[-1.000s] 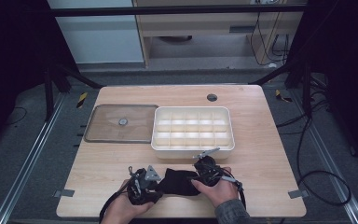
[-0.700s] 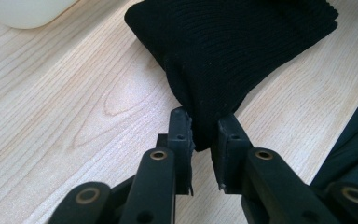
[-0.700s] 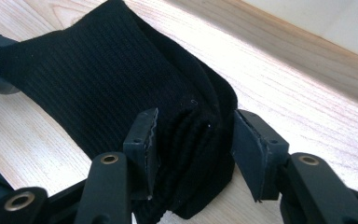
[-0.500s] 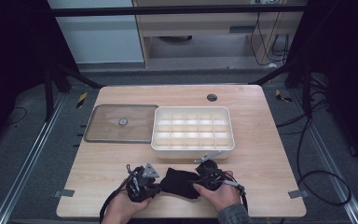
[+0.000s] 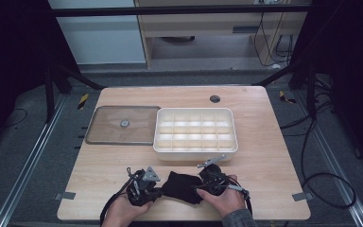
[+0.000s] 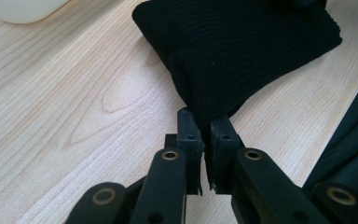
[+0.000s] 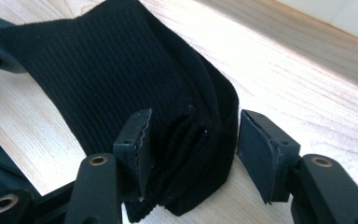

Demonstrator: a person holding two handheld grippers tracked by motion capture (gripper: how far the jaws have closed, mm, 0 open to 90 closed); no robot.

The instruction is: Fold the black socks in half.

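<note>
**A:** Where is the sock?

**B:** The black sock (image 5: 183, 186) lies on the wooden table (image 5: 274, 156) at the six o'clock edge, between the person's two hands. It is a folded, ribbed knit bundle. Straight toward twelve o'clock from it, just beside it, sits the white divided tray (image 5: 196, 149), and at about ten o'clock from the sock, well apart, lies the clear flat lid (image 5: 105, 127) with a small round knob in the middle.

**A:** What is the left gripper doing?

**B:** The left gripper (image 6: 204, 140) sits at the sock's nine o'clock side in the high view. Its jaws have just been closing, and in its own view they are pinched together on a corner of the sock, with a thin fold of cloth squeezed between the pads. The rest of the sock spreads away from the jaws toward one o'clock over the wood.

**A:** And the right gripper?

**B:** The right gripper (image 7: 193, 140) is at the sock's three o'clock side. Its jaws stand about half open and have just widened a little. The thick folded end of the sock lies between them. The left-hand pad (image 7: 137, 140) touches the cloth; the other pad stands just beside the fold with a sliver of a gap, so it is not clamping.
</note>
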